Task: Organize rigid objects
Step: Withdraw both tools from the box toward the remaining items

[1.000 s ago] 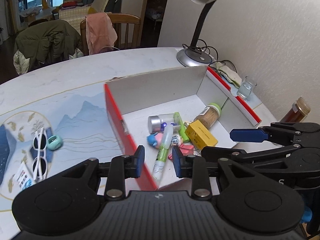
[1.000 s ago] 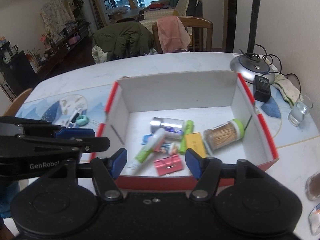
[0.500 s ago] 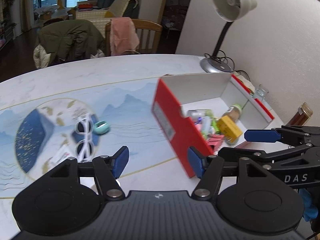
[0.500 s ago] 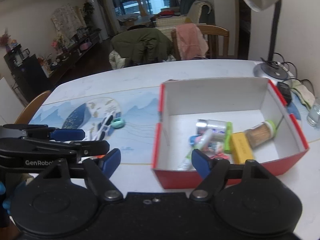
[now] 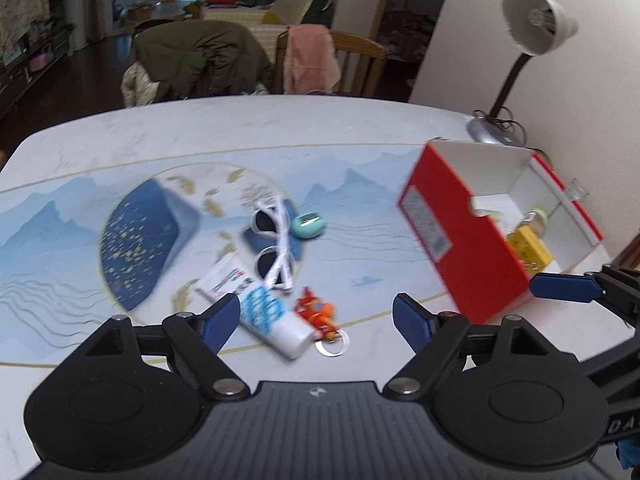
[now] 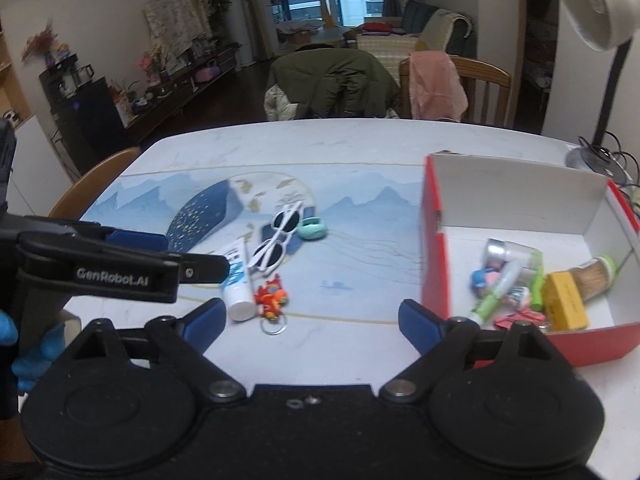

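L gripper (image 5: 316, 318) has its jaws spread wide w/ nothing between the blue pads; it hangs over the table (image 5: 240, 128); just ahead of its tips, slightly toward the L finger, lies a white tube (image 5: 260, 312) w/ blue print, cap end nearest the gripper, partly covered by the L fingertip (image 5: 222, 316); touching the tube's R side is a small red-orange figure keychain (image 5: 316, 312), its metal ring (image 5: 331, 345) closest to the gripper; whole view is motion-blurred so print on the tube can't be read; farther ahead: white sunglasses (image 5: 276, 248) lying on a dark blue flat thing, mostly hidden under them, and a teal oval object (image 5: 307, 226) just beside; red box (image 5: 460, 248) sits ahead-R of this gripper, its near wall hiding most of the contents; only a yellow block (image 5: 528, 250) and a jar top show; desk lamp (image 5: 536, 28) far R behind the box

R gripper (image 6: 310, 320) likewise wide open and holding nothing; the keychain (image 6: 272, 296) and tube (image 6: 238, 280) lie ahead-L of its centre, the tube's far end cut off by the L gripper's arm crossing from the L; sunglasses (image 6: 278, 240) and teal object (image 6: 313, 228) beyond; box (image 6: 434, 248) ahead-R, open top visible here: green-white pen (image 6: 496, 292), silver-capped cylinder (image 6: 508, 252), yellow block (image 6: 566, 300), toothpick jar (image 6: 596, 272), pink clip (image 6: 520, 316) partly behind the R finger, plus small bits too blurred to name; box's R edge is cut off by the frame
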### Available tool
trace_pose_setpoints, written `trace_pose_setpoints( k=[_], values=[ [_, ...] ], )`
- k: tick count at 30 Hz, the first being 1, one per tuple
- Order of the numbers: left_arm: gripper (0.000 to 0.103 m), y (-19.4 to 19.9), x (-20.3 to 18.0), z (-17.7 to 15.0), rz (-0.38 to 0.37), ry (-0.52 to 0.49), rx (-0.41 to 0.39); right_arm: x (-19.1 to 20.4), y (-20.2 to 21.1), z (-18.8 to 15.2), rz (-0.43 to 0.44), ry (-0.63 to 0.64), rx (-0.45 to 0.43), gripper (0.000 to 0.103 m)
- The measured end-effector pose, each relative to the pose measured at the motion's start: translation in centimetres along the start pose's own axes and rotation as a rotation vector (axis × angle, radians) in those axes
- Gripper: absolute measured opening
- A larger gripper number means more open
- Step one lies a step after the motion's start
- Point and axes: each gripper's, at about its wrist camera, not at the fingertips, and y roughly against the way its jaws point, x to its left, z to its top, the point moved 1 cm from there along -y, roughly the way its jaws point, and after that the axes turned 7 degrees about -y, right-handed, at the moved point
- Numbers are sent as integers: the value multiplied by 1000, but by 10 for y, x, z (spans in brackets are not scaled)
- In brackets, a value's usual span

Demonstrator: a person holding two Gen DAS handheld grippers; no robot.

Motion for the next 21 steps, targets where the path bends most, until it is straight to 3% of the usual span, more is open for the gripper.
trace_pose_setpoints(
  k=[4, 8, 15, 21],
  values=[
    [99, -7, 17, -5, 22, 34, -1, 12, -15, -1, -11, 21, 15, 94],
    [103, -18, 30, -7, 43, 88, -14, 19, -29, -4, -32, 43, 26, 94],
    [103, -50, 40, -6, 82, 123, 29, 22, -60, -8, -52, 82, 66, 93],
    [103, -83, 42, -11, 105, 137, 116, 22, -88, -13, -54, 117, 124, 93]
  ],
)
